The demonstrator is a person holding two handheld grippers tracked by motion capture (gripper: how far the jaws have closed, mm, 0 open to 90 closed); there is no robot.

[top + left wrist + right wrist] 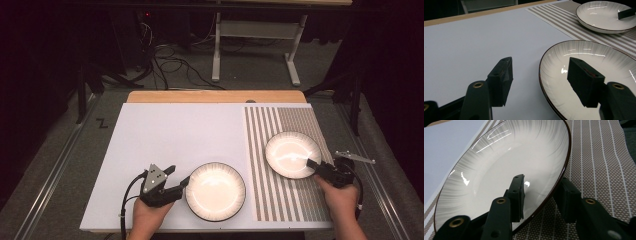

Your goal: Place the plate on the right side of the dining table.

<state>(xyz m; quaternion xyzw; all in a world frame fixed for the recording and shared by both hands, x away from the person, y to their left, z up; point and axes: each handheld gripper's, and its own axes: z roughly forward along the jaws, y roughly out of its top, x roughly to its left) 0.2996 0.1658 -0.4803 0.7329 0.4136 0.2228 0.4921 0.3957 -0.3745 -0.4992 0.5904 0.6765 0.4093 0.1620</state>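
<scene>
Two white ribbed plates with dark rims lie on the table. The near plate [215,191] [586,50] rests on the white board [175,135]. My left gripper [185,181] [540,65] is open astride this plate's left rim, one jaw over the board and the other over the plate's inside, with a wide gap. The far plate [292,154] [599,15] [506,157] sits on the striped placemat [300,200] [599,157]. My right gripper [312,163] [541,180] straddles its near right rim, one jaw inside and one outside under the edge. A gap shows at the inner jaw.
The placemat covers the right third of the board, whose wooden back edge [215,96] shows behind. Beyond the table, cables [175,65] lie on the floor beside a white frame's legs [216,50]. Bare white board stretches across the left and centre.
</scene>
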